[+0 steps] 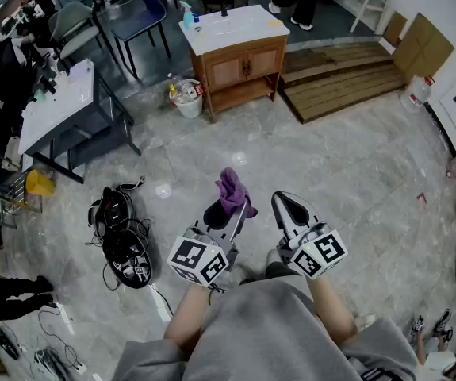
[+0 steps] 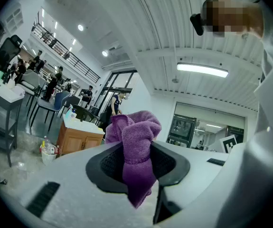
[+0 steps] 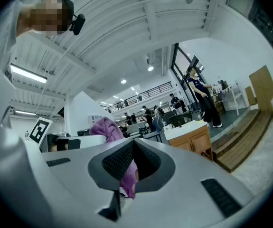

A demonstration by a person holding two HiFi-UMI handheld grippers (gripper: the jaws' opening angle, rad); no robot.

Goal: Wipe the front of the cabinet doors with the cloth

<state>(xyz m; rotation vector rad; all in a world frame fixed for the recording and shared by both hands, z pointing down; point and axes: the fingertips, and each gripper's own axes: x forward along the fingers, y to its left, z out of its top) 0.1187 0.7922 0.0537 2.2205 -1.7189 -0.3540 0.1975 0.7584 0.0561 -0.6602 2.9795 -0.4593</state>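
We can read no word, number or brand anywhere. The marker cubes [image 1: 202,260] on the left gripper [image 1: 226,211] and right gripper [image 1: 289,206] carry only black-and-white square patterns. The label on the bottle [image 1: 173,94] beside the wooden cabinet [image 1: 243,68] is too small to read.

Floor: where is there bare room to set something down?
Bare: the grey floor in front of the cabinet, beside the wooden steps. Crowded: the bin left of the cabinet, black gear near the table.

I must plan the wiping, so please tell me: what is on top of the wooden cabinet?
A white countertop carrying a bottle and a yellow item. The closed doors hide the inside.
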